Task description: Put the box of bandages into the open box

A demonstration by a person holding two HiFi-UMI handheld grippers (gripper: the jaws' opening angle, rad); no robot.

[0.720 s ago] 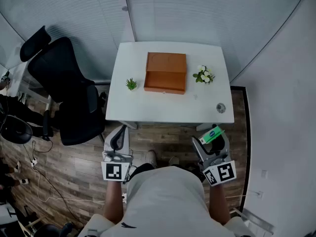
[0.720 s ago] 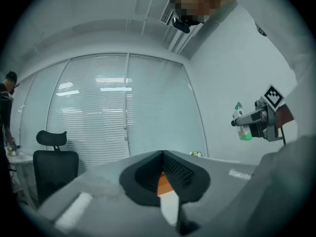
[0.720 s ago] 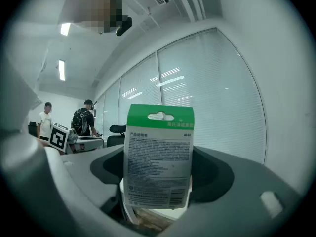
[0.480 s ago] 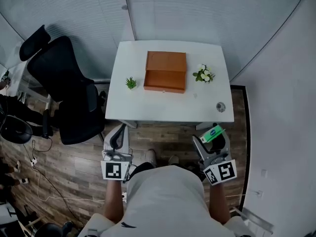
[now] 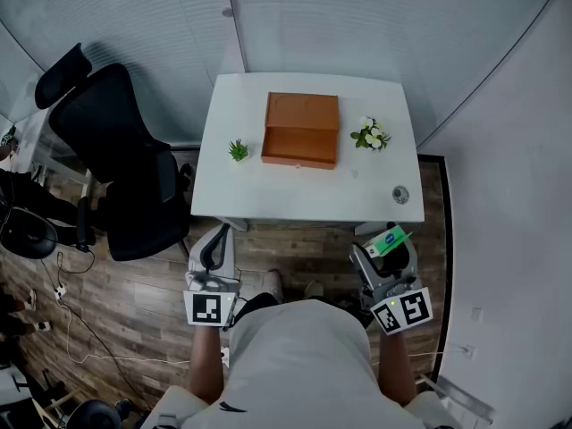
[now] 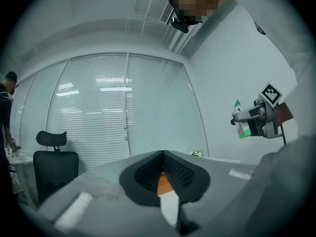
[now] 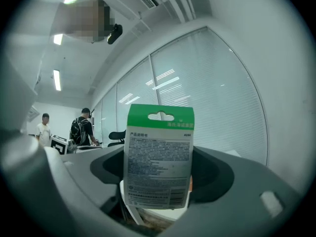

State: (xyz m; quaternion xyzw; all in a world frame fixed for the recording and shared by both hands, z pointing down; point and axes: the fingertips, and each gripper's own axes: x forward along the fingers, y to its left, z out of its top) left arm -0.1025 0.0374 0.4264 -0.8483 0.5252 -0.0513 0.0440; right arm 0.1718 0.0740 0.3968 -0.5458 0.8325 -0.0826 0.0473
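White rectangular tabletop (image 5: pixel 295 195), four things on it
Orange-brown rectangular box (image 5: pixel 301 130) mid-table; small green plant (image 5: pixel 238 151) just left of it; white flower bunch (image 5: pixel 369 136) just right; small round grey object (image 5: pixel 400 195) near the front right corner

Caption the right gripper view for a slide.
Right gripper clamps an upright green-and-white bandage box, window blinds and two distant people behind it.

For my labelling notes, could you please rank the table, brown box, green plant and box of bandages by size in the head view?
1. table
2. brown box
3. box of bandages and green plant: alike, bandages nearer camera, unranked.
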